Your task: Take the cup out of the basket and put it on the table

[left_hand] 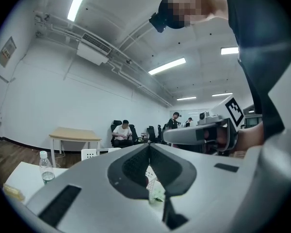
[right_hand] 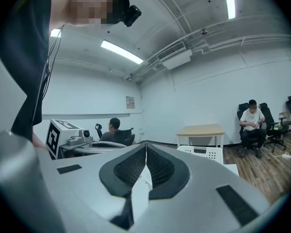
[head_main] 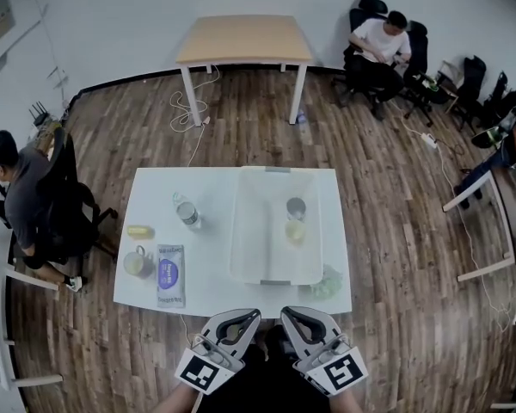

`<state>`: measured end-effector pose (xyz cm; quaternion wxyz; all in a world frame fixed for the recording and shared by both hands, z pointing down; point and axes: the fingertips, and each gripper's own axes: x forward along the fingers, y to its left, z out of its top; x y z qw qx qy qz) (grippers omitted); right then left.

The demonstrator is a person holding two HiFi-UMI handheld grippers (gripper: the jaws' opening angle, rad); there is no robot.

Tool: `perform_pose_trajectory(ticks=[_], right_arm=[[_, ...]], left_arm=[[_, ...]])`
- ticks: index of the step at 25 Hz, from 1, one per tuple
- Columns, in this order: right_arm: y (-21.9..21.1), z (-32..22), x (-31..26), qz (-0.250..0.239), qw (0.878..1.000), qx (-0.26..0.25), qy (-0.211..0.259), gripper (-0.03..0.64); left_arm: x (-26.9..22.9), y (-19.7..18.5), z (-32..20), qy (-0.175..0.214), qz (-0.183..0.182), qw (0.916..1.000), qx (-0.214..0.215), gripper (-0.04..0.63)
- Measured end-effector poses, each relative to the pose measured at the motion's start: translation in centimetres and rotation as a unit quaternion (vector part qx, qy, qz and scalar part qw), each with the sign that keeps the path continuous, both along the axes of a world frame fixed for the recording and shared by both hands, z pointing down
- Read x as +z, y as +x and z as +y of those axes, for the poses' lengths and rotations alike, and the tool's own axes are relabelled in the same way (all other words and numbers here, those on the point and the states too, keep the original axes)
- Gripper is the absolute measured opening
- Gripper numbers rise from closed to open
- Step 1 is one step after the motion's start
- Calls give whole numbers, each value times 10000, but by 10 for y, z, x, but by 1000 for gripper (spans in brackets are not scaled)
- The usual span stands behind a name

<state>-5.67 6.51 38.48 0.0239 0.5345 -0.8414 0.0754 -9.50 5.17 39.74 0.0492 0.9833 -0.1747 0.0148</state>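
Pre-reach stage. Left gripper (head_main: pixel 250 315) & right gripper (head_main: pixel 286 313): jaws together, nothing held, at near edge of white rectangular table (head_main: pixel 155 198). Pale yellow cup (head_main: pixel 295 231) sits in translucent plastic basket (head_main: pixel 238 231), right side, w/ grey tin (head_main: pixel 296 207) just beyond. Next, prob.: open right jaws, reach over near rim.

The basket (head_main: pixel 241 231) is frosted, translucent plastic. The table (head_main: pixel 150 198) has a smooth, matt white top. The bottle (head_main: pixel 187 211) is clear plastic. The floor (head_main: pixel 396 188) is wood plank with a faint sheen.

basket (head_main: pixel 260 248) contents blurred, green item (head_main: pixel 330 282) half hidden
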Motion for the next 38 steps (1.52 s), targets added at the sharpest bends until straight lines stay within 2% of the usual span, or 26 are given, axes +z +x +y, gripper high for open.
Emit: perform_pose_trajectory(ticks=[12, 14, 16, 20, 23, 29, 38], right_arm=[[64, -22, 7, -136, 9996, 251, 2, 26], [74, -25, 6, -95, 9995, 298, 69, 26], [85, -27, 6, -76, 9994, 338, 91, 26], [107, -27, 13, -93, 9992, 378, 129, 26], [123, -29, 14, -137, 9990, 371, 198, 26], [141, -27, 17, -279, 9992, 235, 164, 26], [152, -35, 20, -448, 9985, 286, 88, 26]], left_arm=[[-3, 62, -57, 245, -341, 9991, 71, 9], [-2, 74, -63, 469, -486, 9976, 164, 11], [-2, 87, -70, 861, -669, 9935, 318, 12], [5, 108, -84, 1115, -873, 9895, 297, 37], [15, 122, -95, 1053, -1068, 9886, 164, 59], [39, 152, -112, 1376, -1831, 9728, 332, 109], [89, 181, -135, 1750, -2824, 9397, 805, 138]])
